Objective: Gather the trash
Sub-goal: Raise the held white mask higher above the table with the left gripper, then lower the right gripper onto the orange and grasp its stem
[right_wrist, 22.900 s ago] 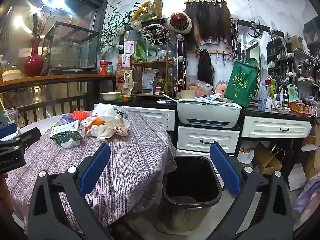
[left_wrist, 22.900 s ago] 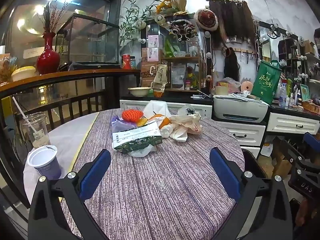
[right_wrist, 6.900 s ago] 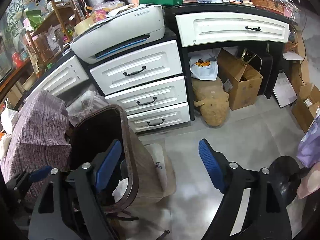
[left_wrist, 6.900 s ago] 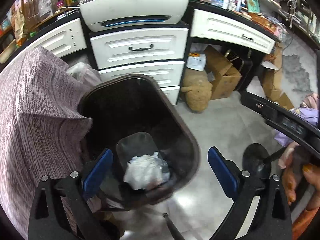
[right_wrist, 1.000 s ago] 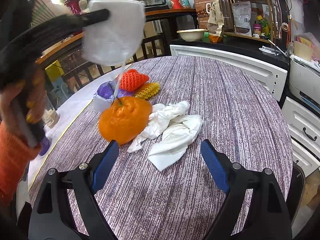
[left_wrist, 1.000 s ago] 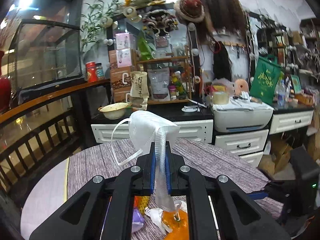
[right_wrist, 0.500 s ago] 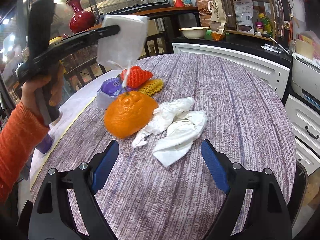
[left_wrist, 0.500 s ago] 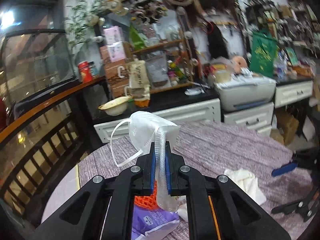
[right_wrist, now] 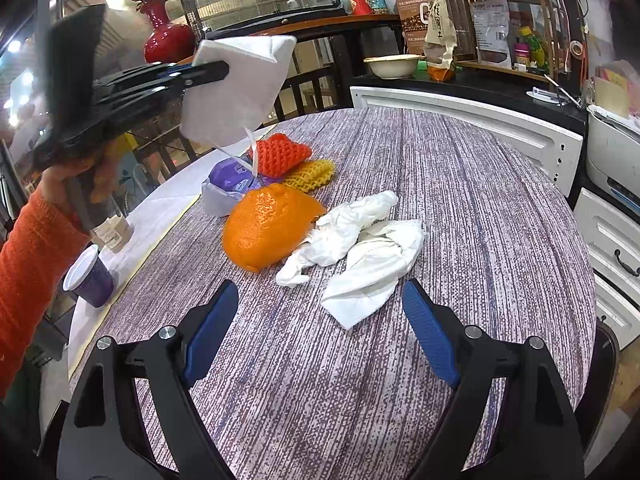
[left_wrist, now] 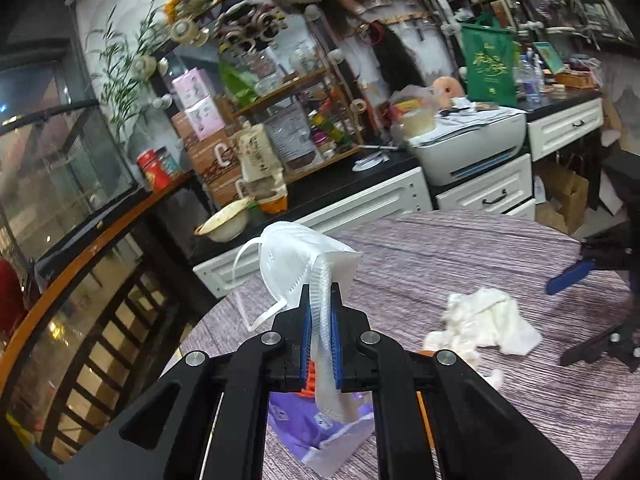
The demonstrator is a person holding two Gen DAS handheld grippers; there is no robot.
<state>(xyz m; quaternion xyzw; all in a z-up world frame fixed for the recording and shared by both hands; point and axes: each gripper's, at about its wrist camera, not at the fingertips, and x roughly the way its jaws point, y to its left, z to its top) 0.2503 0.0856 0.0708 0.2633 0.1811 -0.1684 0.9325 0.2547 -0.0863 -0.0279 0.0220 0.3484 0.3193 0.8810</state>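
Well, from the left wrist view, the left gripper [left_wrist: 320, 304] has its jaws pinched tight on a white face mask [left_wrist: 298, 260], held up clear of the round table [left_wrist: 460, 248]; the ear loops dangle free. Below it lie a purple wrapper [left_wrist: 304, 428] and, further right, a heap of crumpled tissues [left_wrist: 480, 320]. No bin shows in this view, so the mask is picked up but not yet thrown away.

From the right wrist view, the right gripper [right_wrist: 320, 328] hovers low over the table [right_wrist: 480, 184] with its jaws spread wide and nothing between them, pointing at the tissues [right_wrist: 360, 248] just ahead. Plenty is left: the orange peel [right_wrist: 268, 224] touching the tissues, the red foam net [right_wrist: 280, 154] and yellow foam net [right_wrist: 310, 174] behind it, the purple wrapper [right_wrist: 232, 180], and a purple cup [right_wrist: 90, 276] at the table's edge. The left gripper [right_wrist: 208, 72] holds the mask [right_wrist: 236, 88] high above that pile. I'd judge the clearing is barely underway, with most of the rubbish on the table.
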